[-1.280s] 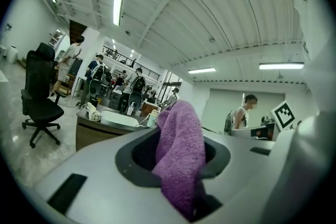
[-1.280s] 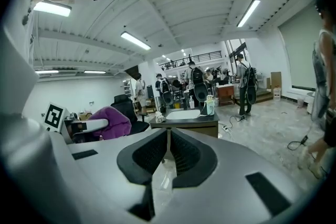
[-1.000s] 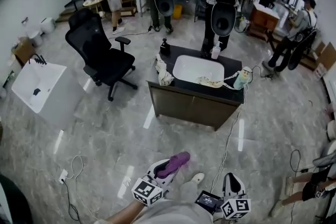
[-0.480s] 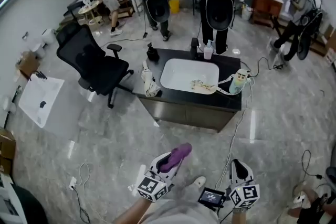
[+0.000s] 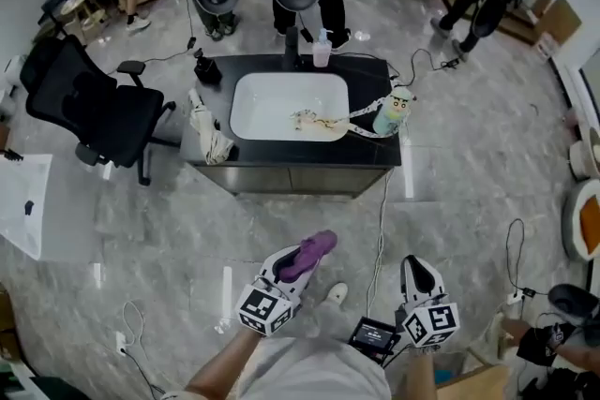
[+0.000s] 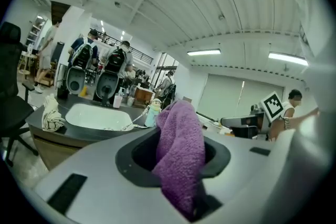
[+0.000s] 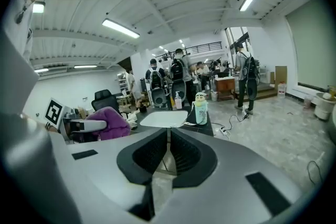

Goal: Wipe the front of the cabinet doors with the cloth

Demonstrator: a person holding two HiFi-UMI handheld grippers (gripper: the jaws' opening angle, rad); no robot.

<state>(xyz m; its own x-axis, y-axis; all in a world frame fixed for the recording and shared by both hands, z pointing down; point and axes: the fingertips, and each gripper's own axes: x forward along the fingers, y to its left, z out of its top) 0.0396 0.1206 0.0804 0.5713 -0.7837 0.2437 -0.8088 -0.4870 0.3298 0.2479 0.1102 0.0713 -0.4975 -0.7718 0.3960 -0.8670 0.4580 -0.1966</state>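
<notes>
A purple cloth (image 5: pixel 306 256) sticks out of my left gripper (image 5: pixel 292 265), which is shut on it at the bottom of the head view; the same cloth (image 6: pixel 181 157) fills the jaws in the left gripper view. My right gripper (image 5: pixel 417 276) is shut with nothing in it, a little to the right. The dark cabinet (image 5: pixel 291 178) with a white sink (image 5: pixel 289 106) stands well ahead of both grippers, its door fronts facing me across bare floor. In the right gripper view the cabinet (image 7: pixel 167 118) is far off beyond the closed jaws.
On the countertop lie a bundled rag (image 5: pixel 210 138), a soap bottle (image 5: pixel 322 50) and a cartoon-figure bottle (image 5: pixel 394 111). A black office chair (image 5: pixel 89 112) stands left of the cabinet. A cable (image 5: pixel 381 229) runs over the floor. Several people stand behind it.
The view has moved in on the cabinet, which now sits centred and squarer ahead. Both grippers stay low in the frame, the cloth still held in the left one.
</notes>
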